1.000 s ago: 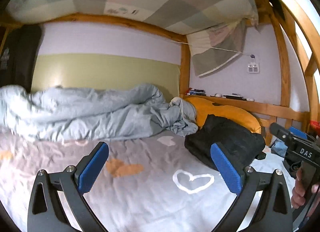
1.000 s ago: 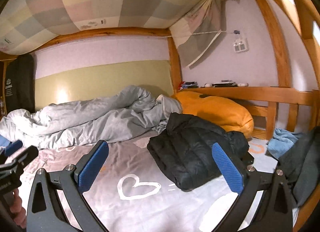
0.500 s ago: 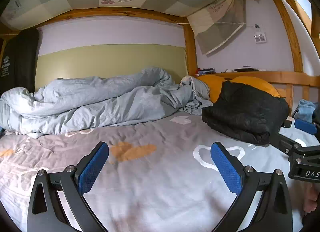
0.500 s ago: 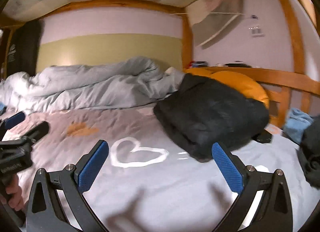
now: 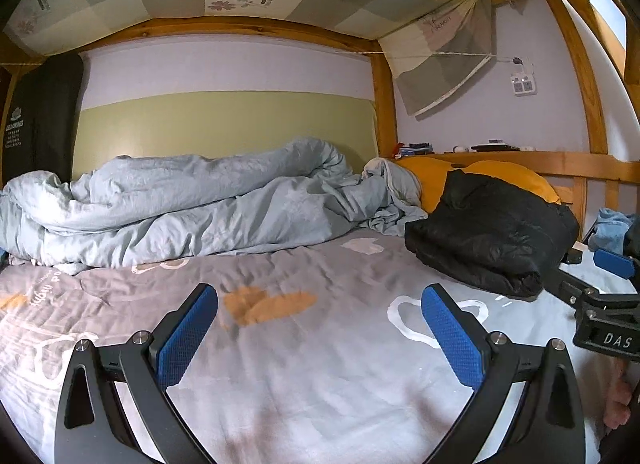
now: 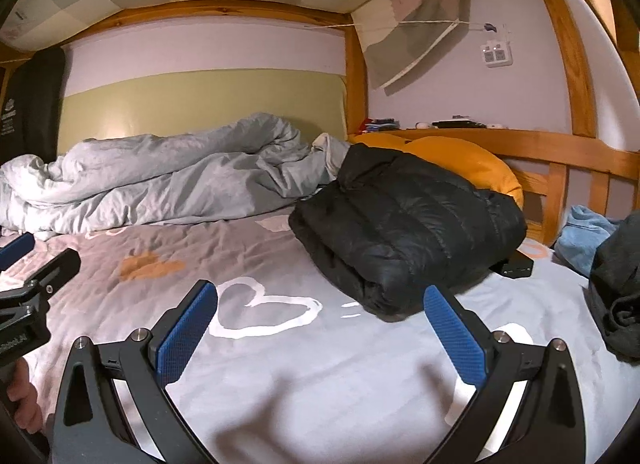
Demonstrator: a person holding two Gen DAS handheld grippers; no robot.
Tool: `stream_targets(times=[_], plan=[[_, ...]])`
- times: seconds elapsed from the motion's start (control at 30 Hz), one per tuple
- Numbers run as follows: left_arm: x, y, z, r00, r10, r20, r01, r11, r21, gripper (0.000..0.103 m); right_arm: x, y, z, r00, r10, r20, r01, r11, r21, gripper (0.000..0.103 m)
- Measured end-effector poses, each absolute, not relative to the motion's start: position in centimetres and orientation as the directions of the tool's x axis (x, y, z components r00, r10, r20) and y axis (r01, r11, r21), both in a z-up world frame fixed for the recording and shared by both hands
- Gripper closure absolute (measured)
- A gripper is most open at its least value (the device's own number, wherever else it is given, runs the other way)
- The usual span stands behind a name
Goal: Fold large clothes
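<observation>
We hold our left claw low over the bed sheet, its blue-padded fingers spread wide with nothing between them. Our right claw hangs the same way, jaws apart and empty, just above the sheet's white heart outline.

The black puffer jacket lies bundled in a thick fold on the bed, ahead of the right claw and slightly to its right, its near edge close beyond the right-hand finger but not touching it. From the left claw's camera the jacket sits ahead and well off to the right.

Behind the jacket an orange pillow rests against the wooden bed rail. A rumpled pale blue duvet stretches along the far wall, ahead of both claws and to their left. To the far right of the right claw lie a light blue cloth and a dark grey garment.

At the right edge of the left camera's view we see the right claw from the side, with fingers of the hand that holds it showing below.
</observation>
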State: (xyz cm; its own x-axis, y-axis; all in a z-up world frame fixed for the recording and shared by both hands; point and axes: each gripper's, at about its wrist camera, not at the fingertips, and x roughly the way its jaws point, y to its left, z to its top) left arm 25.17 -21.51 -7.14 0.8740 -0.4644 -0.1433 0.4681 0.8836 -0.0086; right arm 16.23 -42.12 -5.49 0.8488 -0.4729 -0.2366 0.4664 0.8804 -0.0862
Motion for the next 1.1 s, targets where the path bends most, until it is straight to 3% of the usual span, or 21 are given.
stream_targets(times=[1.1], plan=[[24.77, -22.25, -7.24, 0.878, -0.456, -0.144, 0.460, 0.888, -0.013, 0.000, 16.45, -42.49, -5.67, 0.837, -0.479, -0.264, 0.478, 0.875, -0.073, 0.000]])
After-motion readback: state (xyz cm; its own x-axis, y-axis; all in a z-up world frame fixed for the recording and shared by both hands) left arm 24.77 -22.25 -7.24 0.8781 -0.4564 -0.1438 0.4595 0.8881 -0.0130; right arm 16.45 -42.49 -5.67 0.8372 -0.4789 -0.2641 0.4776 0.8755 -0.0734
